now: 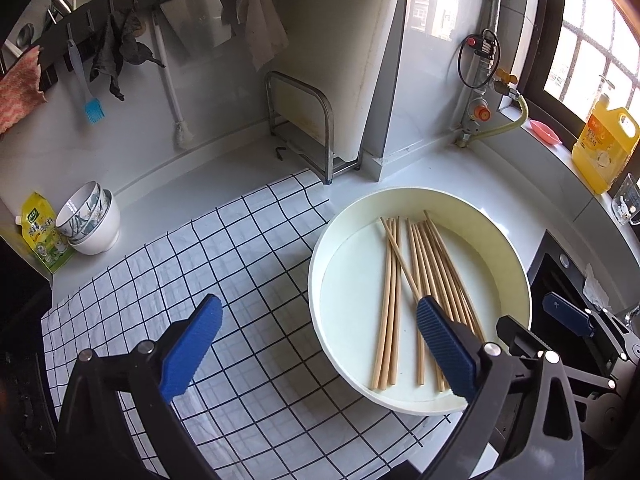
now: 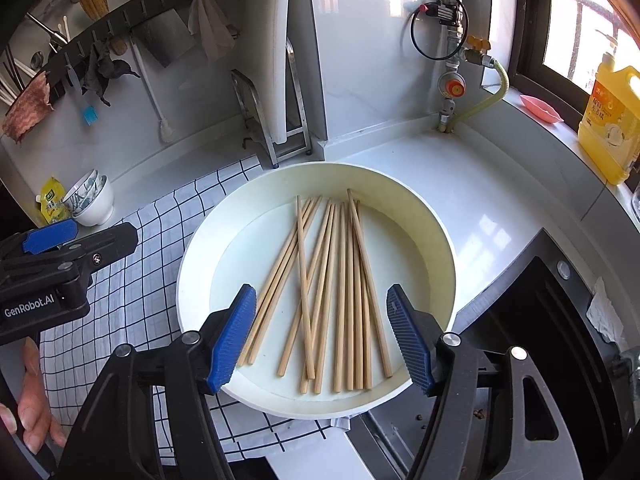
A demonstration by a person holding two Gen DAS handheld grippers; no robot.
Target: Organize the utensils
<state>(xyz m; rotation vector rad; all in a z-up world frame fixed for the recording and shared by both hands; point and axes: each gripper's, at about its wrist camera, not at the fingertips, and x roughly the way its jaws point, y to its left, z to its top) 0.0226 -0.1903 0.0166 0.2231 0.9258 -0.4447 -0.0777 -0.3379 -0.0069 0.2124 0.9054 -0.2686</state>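
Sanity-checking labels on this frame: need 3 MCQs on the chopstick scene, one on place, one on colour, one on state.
1. Where do the bare wooden chopsticks lie?
A. On the checked cloth
B. Inside the round cream-white tray
C. In the stacked bowls

2. What colour is the silicone basting brush head hanging on the wall rail?
A. Light blue
B. Red
C. Green

3. How does the right gripper stand?
A. Shut on one chopstick
B. Shut on the tray rim
C. Open, holding nothing

Answers:
1 B: every stick rests on the tray floor, within its rim, in both views.
2 A: the bristle head shows light blue against the white wall.
3 C: its blue ribbed pads stand apart over the sticks and press on none.
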